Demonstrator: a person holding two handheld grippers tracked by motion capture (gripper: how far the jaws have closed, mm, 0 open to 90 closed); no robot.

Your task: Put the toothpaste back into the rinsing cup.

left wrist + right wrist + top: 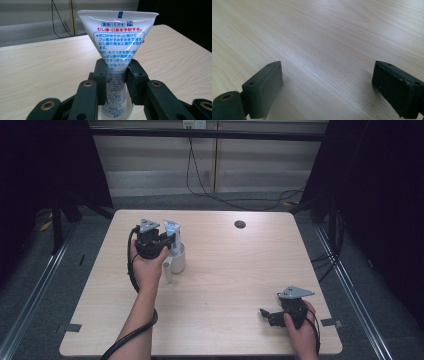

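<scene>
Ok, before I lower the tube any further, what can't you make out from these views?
- Toothpaste tube cap end: left gripper view, hidden by the jaws and cut off by the bottom edge.
- Inside of the white cup: high view, blocked by the left gripper and tube.
- Small white thing beside the cup: high view, too small to identify.

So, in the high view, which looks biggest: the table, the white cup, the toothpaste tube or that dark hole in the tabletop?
1. table
2. white cup
3. toothpaste tube, though the left tool hides much of it, so cup versus tube is unsure
4. dark hole
</scene>
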